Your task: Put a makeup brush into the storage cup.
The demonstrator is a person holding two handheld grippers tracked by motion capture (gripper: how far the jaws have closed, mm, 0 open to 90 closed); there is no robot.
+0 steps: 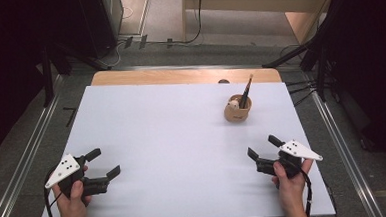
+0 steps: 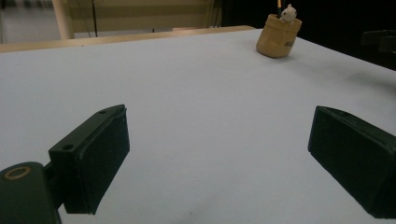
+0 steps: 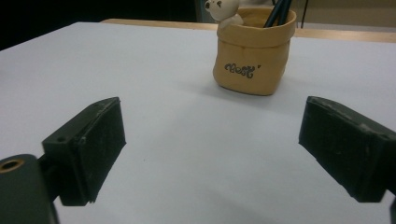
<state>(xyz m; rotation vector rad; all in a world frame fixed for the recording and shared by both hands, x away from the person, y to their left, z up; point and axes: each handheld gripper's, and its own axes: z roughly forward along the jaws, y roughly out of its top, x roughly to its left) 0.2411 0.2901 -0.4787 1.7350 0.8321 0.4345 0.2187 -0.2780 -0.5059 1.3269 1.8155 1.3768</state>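
Note:
A tan pouch-shaped pen holder (image 1: 238, 111) stands at the back right of the white table (image 1: 172, 139); a small white bear figure (image 3: 222, 9) peeks over its rim and a dark pencil (image 1: 245, 91) sticks up from it. My right gripper (image 1: 262, 146) hovers near the front right, short of the holder (image 3: 254, 51), open and empty (image 3: 212, 126). My left gripper (image 1: 105, 162) is at the front left, open with nothing between its jaws (image 2: 219, 135); from there the holder (image 2: 279, 37) sits far off.
A wooden strip (image 1: 179, 75) runs along the table's far edge, with a small dark knob (image 1: 223, 81) on it. Metal rails (image 1: 28, 147) line the floor on both sides, and dark stand legs (image 1: 298, 58) sit at the far corners.

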